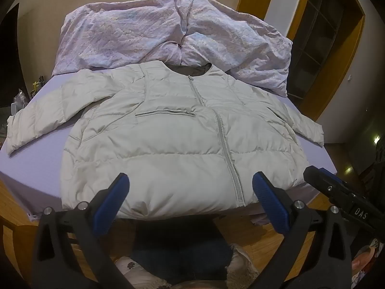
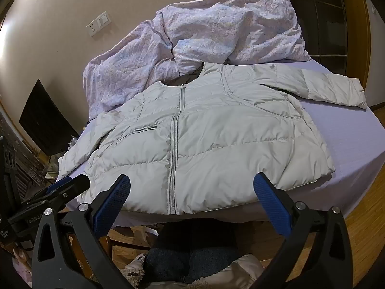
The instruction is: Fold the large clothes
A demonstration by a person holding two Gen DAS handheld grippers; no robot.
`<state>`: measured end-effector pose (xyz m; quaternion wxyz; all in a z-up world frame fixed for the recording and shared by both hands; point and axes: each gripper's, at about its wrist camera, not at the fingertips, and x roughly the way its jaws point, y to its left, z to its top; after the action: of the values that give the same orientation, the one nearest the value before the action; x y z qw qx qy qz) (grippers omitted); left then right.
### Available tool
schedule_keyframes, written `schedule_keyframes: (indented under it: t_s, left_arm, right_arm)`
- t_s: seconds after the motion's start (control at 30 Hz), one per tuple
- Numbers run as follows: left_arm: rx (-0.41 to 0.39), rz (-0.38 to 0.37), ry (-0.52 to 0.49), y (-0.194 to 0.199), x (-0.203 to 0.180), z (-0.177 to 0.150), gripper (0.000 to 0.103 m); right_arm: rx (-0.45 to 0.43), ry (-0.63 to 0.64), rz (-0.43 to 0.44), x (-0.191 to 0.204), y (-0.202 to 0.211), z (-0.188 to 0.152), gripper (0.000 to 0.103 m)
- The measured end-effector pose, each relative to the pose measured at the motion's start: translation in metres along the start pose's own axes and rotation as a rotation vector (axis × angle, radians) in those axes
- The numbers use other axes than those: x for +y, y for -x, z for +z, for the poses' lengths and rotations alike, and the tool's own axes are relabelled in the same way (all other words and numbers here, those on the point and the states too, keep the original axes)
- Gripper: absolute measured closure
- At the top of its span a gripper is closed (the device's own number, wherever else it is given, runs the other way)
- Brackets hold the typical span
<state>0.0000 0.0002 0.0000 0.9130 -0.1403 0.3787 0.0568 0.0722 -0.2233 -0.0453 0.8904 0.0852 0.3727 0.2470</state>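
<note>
A person's dark trouser legs (image 1: 180,248) stand below both spread-wide, empty grippers. The left gripper (image 1: 190,185) and right gripper (image 2: 191,187) hover just short of the hem of a pale grey puffer jacket (image 1: 173,144), lying zipped and face up on a lilac bed (image 2: 349,134). Only the right view shows wall sockets (image 2: 98,24); only the left shows the jacket's far left cuff (image 1: 14,142).

The jacket (image 2: 216,130) hides its own left cuff (image 2: 63,166), and perhaps clutter (image 1: 20,96) beyond the bed is too dim to identify
</note>
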Motion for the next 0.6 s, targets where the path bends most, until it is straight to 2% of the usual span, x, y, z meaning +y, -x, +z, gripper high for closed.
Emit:
schedule_keyframes:
  t_s: [0.6]
  left_arm:
    - [-0.001,0.001,-0.002,-0.0008,0.0032,0.0014,0.002]
  right_arm:
    - [0.0,0.002,0.003,0.0003,-0.001,0.0016,0.001]
